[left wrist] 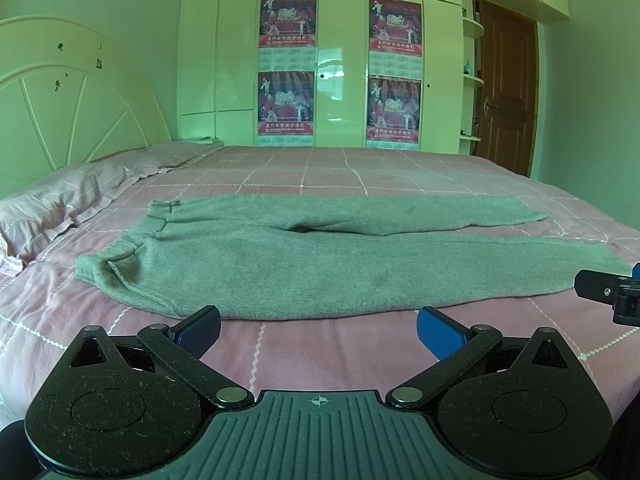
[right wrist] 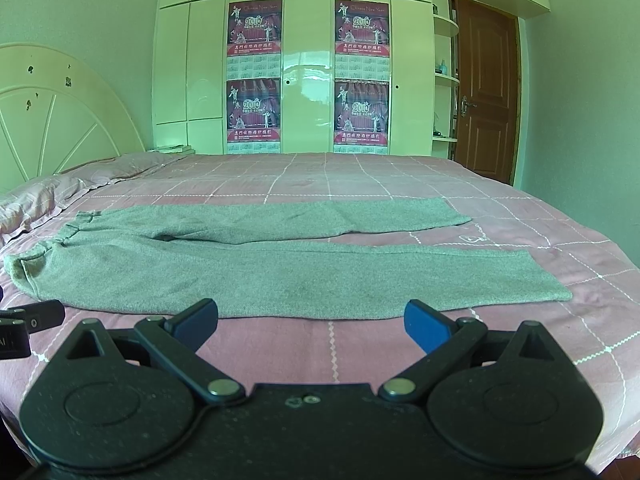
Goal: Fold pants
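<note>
Grey knit pants (left wrist: 304, 264) lie flat across the pink checked bed (left wrist: 320, 344), waistband at the left, both legs stretched to the right with a narrow gap between them. The right wrist view shows the same pants (right wrist: 280, 276) full length. My left gripper (left wrist: 318, 330) hovers just short of the near leg's edge, open, nothing between its blue pads. My right gripper (right wrist: 311, 322) stands open too, just in front of the near leg's lower half. Part of the right gripper (left wrist: 612, 292) shows at the left view's right edge, and part of the left gripper (right wrist: 28, 324) at the right view's left edge.
Pink pillows (left wrist: 52, 204) lie at the left by a cream headboard (left wrist: 68, 108). A white wardrobe with posters (left wrist: 340, 72) fills the far wall, with a brown door (left wrist: 506, 92) at its right. The bed's right edge (right wrist: 600, 216) curves away.
</note>
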The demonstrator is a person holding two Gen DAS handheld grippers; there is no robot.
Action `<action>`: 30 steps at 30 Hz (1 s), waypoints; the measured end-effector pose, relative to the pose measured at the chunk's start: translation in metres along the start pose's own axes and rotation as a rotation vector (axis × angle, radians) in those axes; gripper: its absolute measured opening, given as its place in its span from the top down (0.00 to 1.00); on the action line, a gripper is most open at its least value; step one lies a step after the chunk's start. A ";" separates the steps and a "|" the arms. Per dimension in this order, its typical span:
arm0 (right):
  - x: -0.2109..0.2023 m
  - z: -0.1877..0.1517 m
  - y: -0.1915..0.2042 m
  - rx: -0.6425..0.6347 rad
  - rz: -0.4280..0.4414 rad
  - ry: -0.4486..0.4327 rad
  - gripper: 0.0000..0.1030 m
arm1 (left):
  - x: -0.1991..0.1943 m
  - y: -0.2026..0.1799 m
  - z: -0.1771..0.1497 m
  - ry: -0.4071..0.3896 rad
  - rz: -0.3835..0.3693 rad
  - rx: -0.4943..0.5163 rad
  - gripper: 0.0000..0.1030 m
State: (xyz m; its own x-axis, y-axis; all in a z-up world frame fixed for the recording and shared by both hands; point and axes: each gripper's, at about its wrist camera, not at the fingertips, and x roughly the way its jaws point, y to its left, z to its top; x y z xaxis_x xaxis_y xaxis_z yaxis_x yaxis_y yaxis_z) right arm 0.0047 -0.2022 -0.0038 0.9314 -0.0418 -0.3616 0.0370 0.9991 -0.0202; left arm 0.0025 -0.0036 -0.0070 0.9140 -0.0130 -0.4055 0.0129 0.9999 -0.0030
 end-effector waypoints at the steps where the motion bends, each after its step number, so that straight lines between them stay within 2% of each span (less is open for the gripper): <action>1: 0.000 0.000 0.002 0.000 0.000 0.000 0.09 | 0.000 0.000 0.000 0.000 -0.001 -0.001 0.00; 18: 0.005 -0.003 0.001 0.003 0.002 0.001 0.09 | 0.000 0.000 -0.001 0.008 -0.004 0.002 0.00; 21: 0.007 -0.005 0.000 0.009 0.002 0.000 0.08 | 0.002 0.002 -0.002 0.031 -0.024 -0.022 0.00; 26: 0.013 -0.005 -0.003 0.043 0.032 0.029 0.06 | 0.010 0.021 0.004 0.033 -0.068 -0.089 0.00; 28: 0.019 -0.001 -0.005 0.045 0.050 0.038 0.06 | 0.021 0.033 0.009 0.044 -0.104 -0.084 0.00; 30: 0.027 0.005 -0.007 0.055 0.078 0.044 0.06 | 0.037 0.049 0.017 0.068 -0.101 -0.094 0.00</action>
State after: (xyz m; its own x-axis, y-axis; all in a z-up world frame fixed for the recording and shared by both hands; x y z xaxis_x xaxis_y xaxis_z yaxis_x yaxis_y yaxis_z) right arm 0.0317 -0.2101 -0.0084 0.9156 0.0376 -0.4003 -0.0147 0.9981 0.0602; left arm 0.0436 0.0446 -0.0071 0.8804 -0.1169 -0.4596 0.0627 0.9893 -0.1315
